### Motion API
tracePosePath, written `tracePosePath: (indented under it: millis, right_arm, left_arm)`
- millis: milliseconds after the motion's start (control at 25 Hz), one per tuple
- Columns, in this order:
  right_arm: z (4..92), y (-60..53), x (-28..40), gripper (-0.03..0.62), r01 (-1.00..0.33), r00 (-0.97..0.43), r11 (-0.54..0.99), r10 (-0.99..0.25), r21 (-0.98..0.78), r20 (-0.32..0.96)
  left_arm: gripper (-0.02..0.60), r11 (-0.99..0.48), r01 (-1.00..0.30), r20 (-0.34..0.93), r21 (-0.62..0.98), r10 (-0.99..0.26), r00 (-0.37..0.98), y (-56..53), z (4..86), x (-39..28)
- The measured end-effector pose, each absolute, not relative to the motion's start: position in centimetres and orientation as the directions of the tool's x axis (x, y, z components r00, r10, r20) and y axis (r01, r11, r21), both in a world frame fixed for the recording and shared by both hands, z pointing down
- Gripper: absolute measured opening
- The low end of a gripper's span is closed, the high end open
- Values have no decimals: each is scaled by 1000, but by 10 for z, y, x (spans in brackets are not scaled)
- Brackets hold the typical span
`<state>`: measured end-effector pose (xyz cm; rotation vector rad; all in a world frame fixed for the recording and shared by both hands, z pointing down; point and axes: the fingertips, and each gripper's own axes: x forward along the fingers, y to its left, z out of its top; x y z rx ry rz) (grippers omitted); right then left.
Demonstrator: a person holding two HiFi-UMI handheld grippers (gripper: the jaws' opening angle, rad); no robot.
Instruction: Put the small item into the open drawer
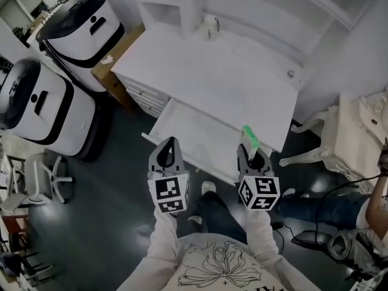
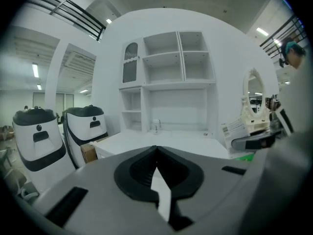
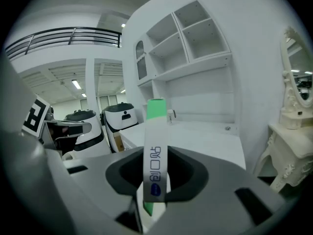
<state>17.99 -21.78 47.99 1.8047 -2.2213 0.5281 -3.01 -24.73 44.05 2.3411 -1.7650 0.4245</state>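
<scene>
Right tool (image 1: 254,153) clamps green-and-white packet (image 1: 250,137) upright, near open drawer's (image 1: 200,135) right end.
We'd carry it left over the drawer floor, lower, then release (left tool (image 1: 168,150) pinched together, empty, keep clear).

A cup (image 1: 210,28) stands on the desk (image 1: 242,83) behind the open drawer (image 1: 194,135).

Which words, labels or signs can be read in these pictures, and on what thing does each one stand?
"创口贴": blue, on the white face of the packet.
Blue logo below it: too blurred to read.
Print on the mug: too small.
Print on the paper tag: too small.
</scene>
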Motion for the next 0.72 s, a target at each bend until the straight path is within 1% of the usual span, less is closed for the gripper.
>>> tracePosePath:
  millis: [240,480,720]
  right_arm:
    - [504,-260,176,87,-959,-284,247,-844,-141,455]
    - [535,-280,158,87,-932,-358,333,-784,-144,507]
    - [572,-288,141,87,-916,-381,377,-720,-133,580]
  left_arm:
    - [2,-245,-969,371,-25,-902,219,-283,460,-27]
    - [3,-215,-976,413,-32,-892,183,-302,483,-30]
    - [2,-223,-974,466,-35,-866,182,-311,512,-34]
